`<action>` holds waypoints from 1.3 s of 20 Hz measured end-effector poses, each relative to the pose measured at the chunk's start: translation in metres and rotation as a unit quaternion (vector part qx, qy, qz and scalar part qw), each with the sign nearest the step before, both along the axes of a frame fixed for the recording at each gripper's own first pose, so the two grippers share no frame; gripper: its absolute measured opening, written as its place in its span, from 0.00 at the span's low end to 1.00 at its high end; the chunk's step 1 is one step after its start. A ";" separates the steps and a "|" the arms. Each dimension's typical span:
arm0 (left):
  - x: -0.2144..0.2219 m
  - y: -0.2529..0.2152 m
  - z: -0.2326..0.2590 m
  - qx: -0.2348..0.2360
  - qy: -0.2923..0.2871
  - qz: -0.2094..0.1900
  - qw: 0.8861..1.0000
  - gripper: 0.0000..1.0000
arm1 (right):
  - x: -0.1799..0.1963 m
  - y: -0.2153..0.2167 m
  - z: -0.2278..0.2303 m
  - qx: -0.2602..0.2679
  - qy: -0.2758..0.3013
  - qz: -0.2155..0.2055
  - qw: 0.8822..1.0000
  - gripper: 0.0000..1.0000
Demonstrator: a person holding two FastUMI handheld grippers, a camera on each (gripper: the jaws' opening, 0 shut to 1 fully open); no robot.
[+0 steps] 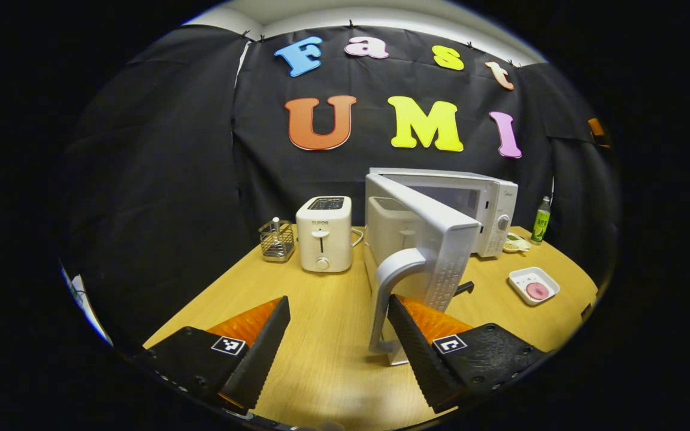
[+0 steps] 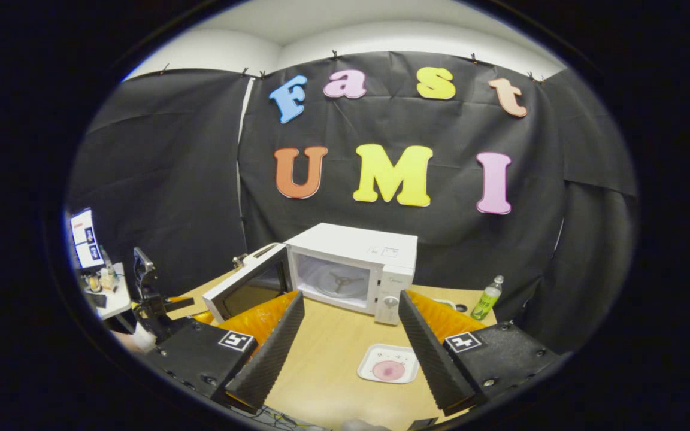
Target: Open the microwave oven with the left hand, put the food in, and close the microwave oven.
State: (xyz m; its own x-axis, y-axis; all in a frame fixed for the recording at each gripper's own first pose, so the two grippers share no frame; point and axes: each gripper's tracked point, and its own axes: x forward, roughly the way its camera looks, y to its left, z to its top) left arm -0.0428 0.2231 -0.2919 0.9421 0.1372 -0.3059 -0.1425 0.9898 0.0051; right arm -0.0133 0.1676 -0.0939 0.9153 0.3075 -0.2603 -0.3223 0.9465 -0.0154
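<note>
Microwave door swung wide, food waiting on the table

The left gripper [image 1: 339, 335], fingers spread, sits beside the door handle [image 1: 390, 287]; the right gripper [image 2: 351, 341], also spread, hovers above the white tray [image 2: 388, 363] near the microwave [image 2: 354, 263]. A level, firm pinch on the tray's rim would serve best.

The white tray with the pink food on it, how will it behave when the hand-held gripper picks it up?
The tray looks shallow and thin-walled, so probably light and stiff. Its low rim gives little to pinch, so it may slip or tilt. The pink food lies loose and might slide.
</note>
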 end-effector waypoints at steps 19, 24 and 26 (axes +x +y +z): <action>-0.057 -0.106 0.169 0.026 -0.105 -0.008 0.994 0.97 | 0.084 -0.130 -0.281 0.008 0.275 -0.077 0.958 0.77; -0.055 -0.153 0.199 0.049 -0.110 -0.019 0.993 0.97 | 0.113 -0.145 -0.337 0.028 0.349 -0.079 0.934 0.49; -0.054 -0.169 0.205 0.054 -0.108 -0.019 0.992 0.97 | 0.119 -0.141 -0.355 0.043 0.389 -0.073 0.917 0.43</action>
